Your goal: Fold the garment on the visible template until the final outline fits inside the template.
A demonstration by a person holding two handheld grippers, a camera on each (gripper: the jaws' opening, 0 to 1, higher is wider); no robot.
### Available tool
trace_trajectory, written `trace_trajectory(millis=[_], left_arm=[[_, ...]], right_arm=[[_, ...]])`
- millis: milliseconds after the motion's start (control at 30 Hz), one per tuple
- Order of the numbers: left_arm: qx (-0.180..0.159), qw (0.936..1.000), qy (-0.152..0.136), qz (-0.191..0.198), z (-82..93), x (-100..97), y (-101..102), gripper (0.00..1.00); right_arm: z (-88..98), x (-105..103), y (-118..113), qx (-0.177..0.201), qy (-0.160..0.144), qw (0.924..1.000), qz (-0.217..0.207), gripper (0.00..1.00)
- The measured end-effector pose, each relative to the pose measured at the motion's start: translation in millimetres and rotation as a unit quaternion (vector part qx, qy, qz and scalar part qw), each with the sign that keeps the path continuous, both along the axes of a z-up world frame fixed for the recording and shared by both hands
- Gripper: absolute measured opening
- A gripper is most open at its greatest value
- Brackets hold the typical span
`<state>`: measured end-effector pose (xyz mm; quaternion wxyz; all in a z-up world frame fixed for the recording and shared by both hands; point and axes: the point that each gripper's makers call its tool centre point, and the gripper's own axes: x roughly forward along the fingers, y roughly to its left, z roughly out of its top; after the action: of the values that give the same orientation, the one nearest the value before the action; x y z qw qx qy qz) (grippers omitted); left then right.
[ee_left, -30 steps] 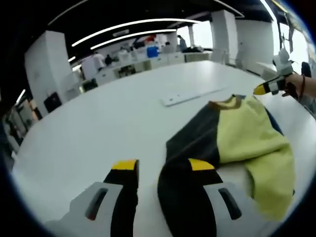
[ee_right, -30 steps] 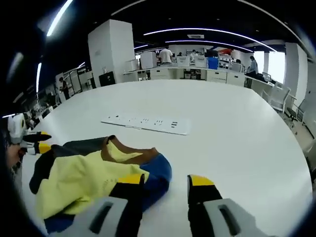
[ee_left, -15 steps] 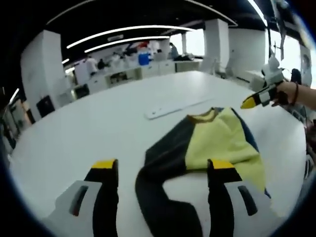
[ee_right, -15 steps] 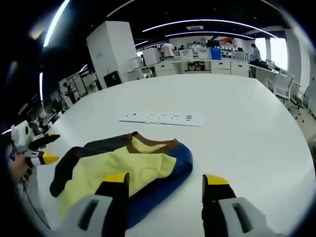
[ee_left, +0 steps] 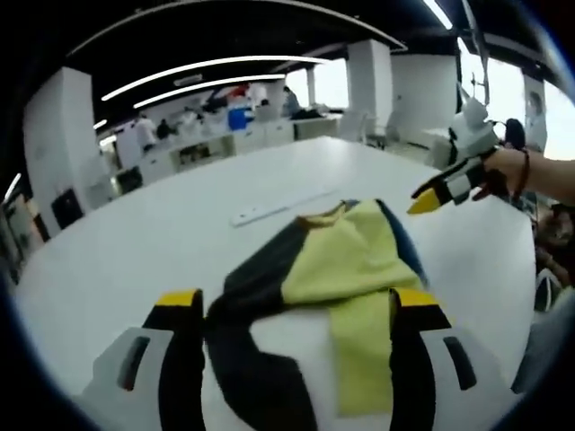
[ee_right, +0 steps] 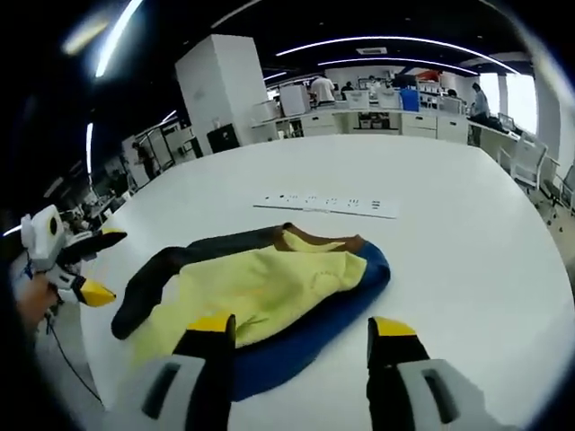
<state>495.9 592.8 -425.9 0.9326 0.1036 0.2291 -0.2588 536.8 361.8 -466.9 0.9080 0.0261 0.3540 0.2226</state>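
White bench (ee_right: 467,233) carries the garment (ee_right: 269,287) at centre, seemingly part-folded, no template outline discernible, while left tongs (ee_left: 292,305) and right tongs (ee_right: 296,328) hover open at six o'clock, empty.

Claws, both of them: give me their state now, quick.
Left claw: open, holding nothing, jaws spread above the garment.
Right claw: open, holding nothing, jaws apart over the garment's blue edge.
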Motion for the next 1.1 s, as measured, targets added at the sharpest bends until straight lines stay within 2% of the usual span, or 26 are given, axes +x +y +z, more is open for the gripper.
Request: trace_trajectory(millis=[200,367,467,500,733,867,1000,1100], left_arm=[[0.0,0.9997,0.014,-0.019,-10.0,-20.4,-13,0.81],[-0.01,0.9991,0.023,-0.035,-18.0,-39.8,-27,0.78],[-0.006,0.9984,0.029,-0.048,-24.0,-48.4,-34,0.74],[-0.004,0.9981,0.024,-0.057,-24.8,-51.4,-37,0.72],[-0.002,0.9965,0.029,-0.078,-35.9,-62.4,-51,0.65],[-0.008,0.9961,0.039,-0.079,-46.5,-66.1,-56,0.6],[0.001,0.996,0.04,-0.08,-56.3,-67.2,-59,0.52],[0.005,0.9953,0.054,-0.081,-65.9,-68.5,-60,0.49]], right_arm=[[-5.4,-18,7,0.003,0.004,1.0,0.001,0.56],[-16.9,-31,16,0.0,0.011,0.9999,0.002,0.54],[-23.3,-39,24,0.003,0.016,0.9999,0.005,0.54],[-25.6,-41,27,0.005,0.02,0.9998,0.005,0.54],[-40.8,-58,45,0.001,0.036,0.9991,0.024,0.53],[-49.0,-64,53,-0.006,0.034,0.9992,0.02,0.51],[-54.8,-67,60,-0.006,0.032,0.9994,0.013,0.46],[-55.6,-67,66,0.002,0.032,0.9995,0.007,0.43]])
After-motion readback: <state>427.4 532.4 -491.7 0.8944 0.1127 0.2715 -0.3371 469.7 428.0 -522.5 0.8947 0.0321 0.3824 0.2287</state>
